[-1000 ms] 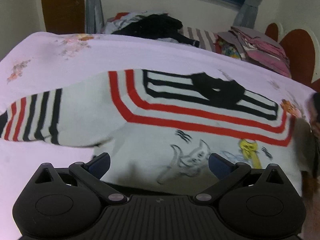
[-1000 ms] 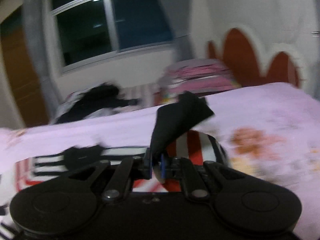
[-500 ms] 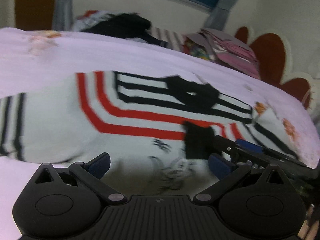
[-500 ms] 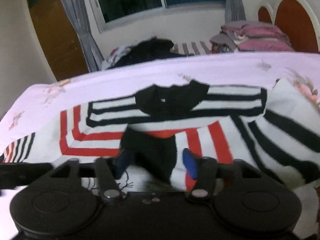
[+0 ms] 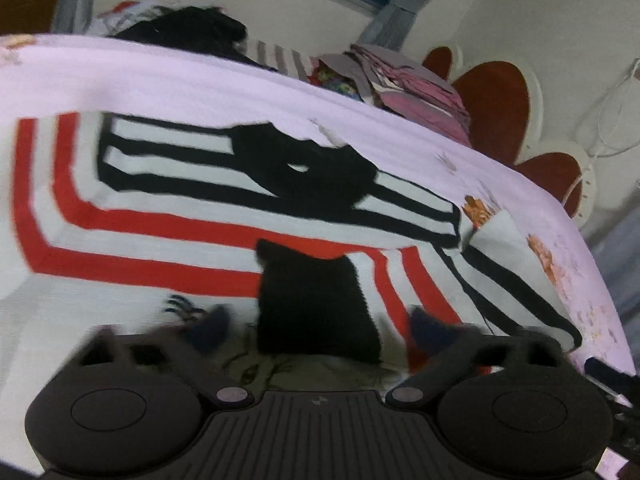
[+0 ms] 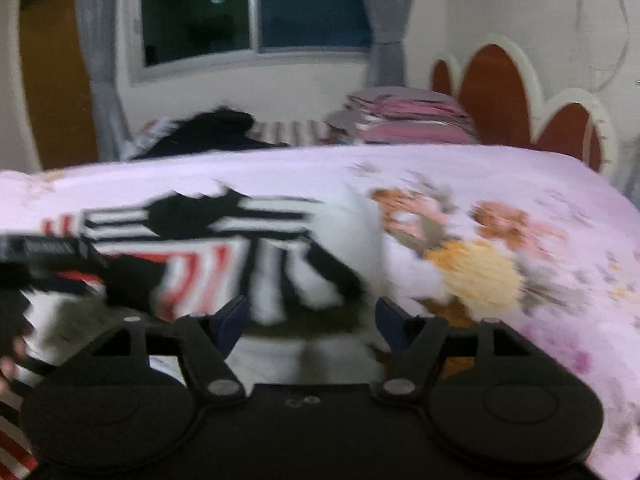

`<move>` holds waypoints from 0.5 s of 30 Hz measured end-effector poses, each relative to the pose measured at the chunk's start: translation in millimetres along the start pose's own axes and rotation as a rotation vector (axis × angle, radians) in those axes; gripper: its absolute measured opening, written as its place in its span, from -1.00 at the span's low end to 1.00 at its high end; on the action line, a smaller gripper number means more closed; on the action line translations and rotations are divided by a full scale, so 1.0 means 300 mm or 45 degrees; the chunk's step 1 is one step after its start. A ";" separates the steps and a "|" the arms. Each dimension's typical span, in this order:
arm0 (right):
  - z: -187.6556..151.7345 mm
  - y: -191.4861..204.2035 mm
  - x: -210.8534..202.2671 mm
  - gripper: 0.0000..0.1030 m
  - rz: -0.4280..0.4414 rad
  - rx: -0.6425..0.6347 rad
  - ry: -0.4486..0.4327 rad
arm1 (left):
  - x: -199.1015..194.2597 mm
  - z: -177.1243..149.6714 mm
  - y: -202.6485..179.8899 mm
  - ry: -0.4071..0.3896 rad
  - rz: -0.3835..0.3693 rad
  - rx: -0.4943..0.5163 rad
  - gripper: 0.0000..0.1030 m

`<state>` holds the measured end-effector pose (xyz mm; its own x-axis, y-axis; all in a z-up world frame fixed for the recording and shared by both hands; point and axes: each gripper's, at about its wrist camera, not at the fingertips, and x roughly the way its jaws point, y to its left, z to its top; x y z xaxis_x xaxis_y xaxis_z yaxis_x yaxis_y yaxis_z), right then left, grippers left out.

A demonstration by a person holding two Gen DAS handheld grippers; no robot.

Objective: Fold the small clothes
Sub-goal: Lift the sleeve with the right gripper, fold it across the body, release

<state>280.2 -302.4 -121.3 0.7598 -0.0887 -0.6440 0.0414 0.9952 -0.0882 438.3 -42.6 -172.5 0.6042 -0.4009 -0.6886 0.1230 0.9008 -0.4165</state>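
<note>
both tongs are open and holding nothing: your left tongs (image 5: 316, 326) hover low over the sweater (image 5: 168, 248), fingers spread wide, blue pads (image 5: 430, 326) blurred; your right tongs (image 6: 312, 314) sit just above the sweater's right edge, fingers apart, blue pads (image 6: 390, 318) either side of the folded sleeve (image 6: 304, 264). sweater lies flat on the bed (image 5: 180, 76), which has a pink floral sheet, white body with red bands and black stripes around a black collar (image 5: 308, 168). right sleeve is folded in across the chest, striped black and white, its black cuff (image 5: 316, 304) lying on the red bands right between the left tongs' fingers. cartoon print on the front is partly visible just ahead of the left tongs' body, too blurred to read. in the right wrist view the same sleeve fold shows as a raised white-and-black hump near the big orange and yellow flower print (image 6: 476, 272) on the sheet; left tongs appear as a dark blur at the left edge of that view (image 6: 44, 248). at the far side of the bed: a dark clothes pile (image 6: 212, 132), a folded pink stack (image 6: 408, 116) and the red-and-white scalloped headboard (image 6: 496, 92). window (image 6: 256, 4) with grey curtains behind. right view has heavy motion blur.
</note>
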 end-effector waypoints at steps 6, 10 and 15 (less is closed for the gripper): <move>-0.044 -0.085 0.082 0.34 -0.061 0.065 0.078 | 0.027 -0.008 -0.012 -0.012 0.034 0.023 -0.22; -0.044 -0.103 0.167 0.29 -0.043 0.117 0.133 | 0.020 0.013 0.031 -0.005 0.006 -0.066 -0.90; -0.035 -0.082 0.235 0.11 -0.032 0.106 0.162 | -0.088 0.067 0.020 -0.144 -0.053 -0.081 -0.92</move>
<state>325.9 -333.5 -172.4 0.6700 -0.1127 -0.7338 0.1170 0.9921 -0.0456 438.7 -23.1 -144.9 0.6852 -0.4132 -0.5999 0.1021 0.8699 -0.4826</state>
